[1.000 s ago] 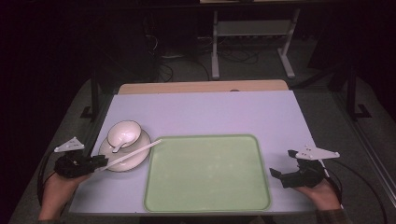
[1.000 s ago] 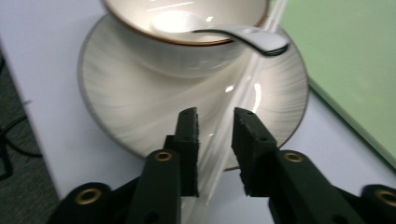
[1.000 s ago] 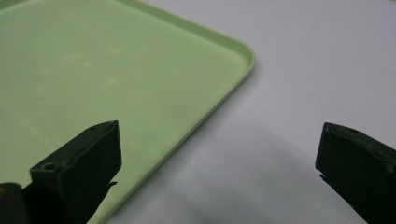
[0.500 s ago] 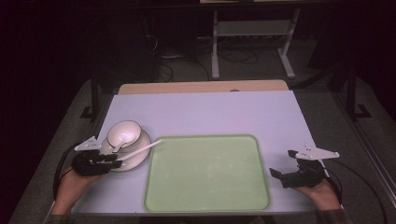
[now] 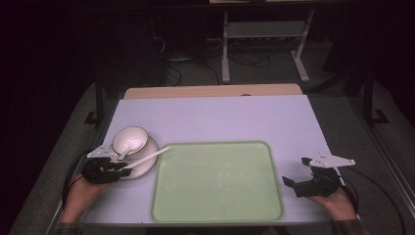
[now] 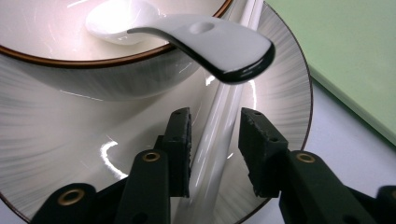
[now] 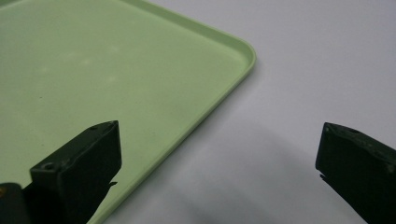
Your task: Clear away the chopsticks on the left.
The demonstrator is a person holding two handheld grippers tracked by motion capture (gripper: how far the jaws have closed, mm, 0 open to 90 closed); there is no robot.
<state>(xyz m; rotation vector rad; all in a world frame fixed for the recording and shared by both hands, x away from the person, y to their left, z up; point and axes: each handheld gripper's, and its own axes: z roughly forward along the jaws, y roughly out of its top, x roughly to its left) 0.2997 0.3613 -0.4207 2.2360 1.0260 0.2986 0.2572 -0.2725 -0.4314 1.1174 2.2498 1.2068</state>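
On the left of the worktop my left gripper sits low at the near edge of a white plate with fine grey streaks, and its jaws stand either side of a long, pale white stick that lies across that plate and runs away toward the tray. The jaws have just been closing, with the stick between them; the left pad looks to be against it, while a narrow gap shows on the other side, so I do not have it clamped. Just beyond my jaws a white bowl with a brown rim stands on the plate, and a white ceramic soup spoon rests in it with its handle jutting out over the rim, above the stick. From the high view, the plate and bowl lie just beside the left edge of a pale green tray that fills the middle of the worktop, and the stick's far tip reaches the tray's near left corner. On the right my right gripper is held just off the tray's right edge, its jaws spread wide with nothing between them; through them I see the tray's rounded corner and bare worktop.
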